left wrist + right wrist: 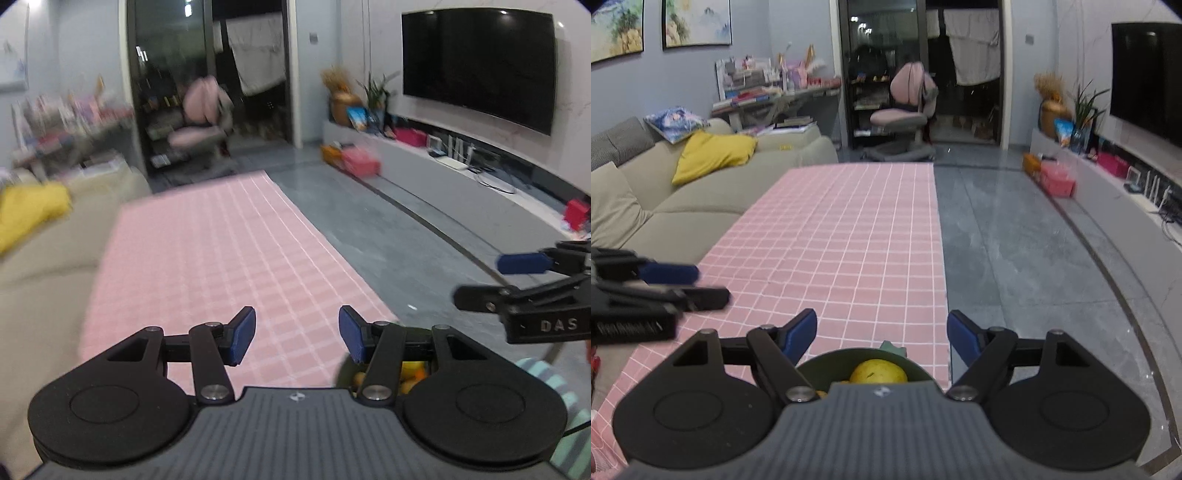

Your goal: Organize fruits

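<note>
Pink checked tablecloth (849, 229) under both grippers, fingers (242, 334) released, empty, above green fruit bowl (812, 363).

A home living room: beige sofa (701, 192) with a yellow cushion (713, 155), wall-mounted television (480, 66) over a low media console (461, 177), framed paintings (698, 22), laundry (975, 44) hanging on the balcony beyond.

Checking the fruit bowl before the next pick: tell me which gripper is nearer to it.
Right. The right gripper hangs directly above the green bowl, open fingers either side. The left gripper sits left of the bowl, also open and empty.
</note>
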A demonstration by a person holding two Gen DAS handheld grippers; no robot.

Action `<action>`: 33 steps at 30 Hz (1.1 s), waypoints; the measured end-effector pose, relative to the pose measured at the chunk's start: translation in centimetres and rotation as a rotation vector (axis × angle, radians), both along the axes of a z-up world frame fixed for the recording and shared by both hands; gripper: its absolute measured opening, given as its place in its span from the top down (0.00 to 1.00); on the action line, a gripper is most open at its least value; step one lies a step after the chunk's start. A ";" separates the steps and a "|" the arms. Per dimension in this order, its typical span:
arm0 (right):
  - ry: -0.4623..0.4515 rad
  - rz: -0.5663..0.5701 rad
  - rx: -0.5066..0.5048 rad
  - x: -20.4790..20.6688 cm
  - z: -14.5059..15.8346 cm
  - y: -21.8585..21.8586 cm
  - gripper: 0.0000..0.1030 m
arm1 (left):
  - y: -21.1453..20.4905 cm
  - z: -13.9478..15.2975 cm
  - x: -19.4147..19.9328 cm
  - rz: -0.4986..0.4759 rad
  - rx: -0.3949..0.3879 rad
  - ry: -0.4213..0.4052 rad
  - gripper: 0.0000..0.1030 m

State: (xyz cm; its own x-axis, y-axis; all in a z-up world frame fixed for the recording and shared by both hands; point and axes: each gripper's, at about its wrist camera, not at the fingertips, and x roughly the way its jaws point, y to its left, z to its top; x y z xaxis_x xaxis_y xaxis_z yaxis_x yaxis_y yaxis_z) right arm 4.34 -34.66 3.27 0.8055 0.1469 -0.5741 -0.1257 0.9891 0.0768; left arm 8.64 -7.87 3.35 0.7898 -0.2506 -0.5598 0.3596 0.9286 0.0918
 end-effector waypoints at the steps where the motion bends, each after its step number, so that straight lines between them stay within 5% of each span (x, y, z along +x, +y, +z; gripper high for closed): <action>1: -0.008 -0.003 0.008 -0.8 0.2 0.2 0.28 | 0.0 0.4 -0.7 0.009 0.016 -0.028 0.34; 11: -0.042 -0.013 -0.055 -8.4 0.2 3.9 0.27 | 0.9 1.3 -6.3 0.125 0.044 -0.095 0.18; 21: 0.031 0.065 -0.127 -11.8 -2.2 7.4 0.24 | 4.1 -1.3 -8.4 0.238 -0.005 0.041 0.15; 33: 0.114 0.120 -0.180 -11.1 -5.2 9.2 0.24 | 7.0 -4.5 -8.4 0.334 -0.032 0.190 0.15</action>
State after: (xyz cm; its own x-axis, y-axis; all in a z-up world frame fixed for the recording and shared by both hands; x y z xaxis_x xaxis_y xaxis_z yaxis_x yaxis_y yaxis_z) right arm -6.77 -25.46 -1.89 0.7171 0.1248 -0.6857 -0.2439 0.9666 -0.0791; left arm 0.27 -0.85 -1.19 0.7138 -0.0165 -0.7002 0.0444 0.9988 0.0216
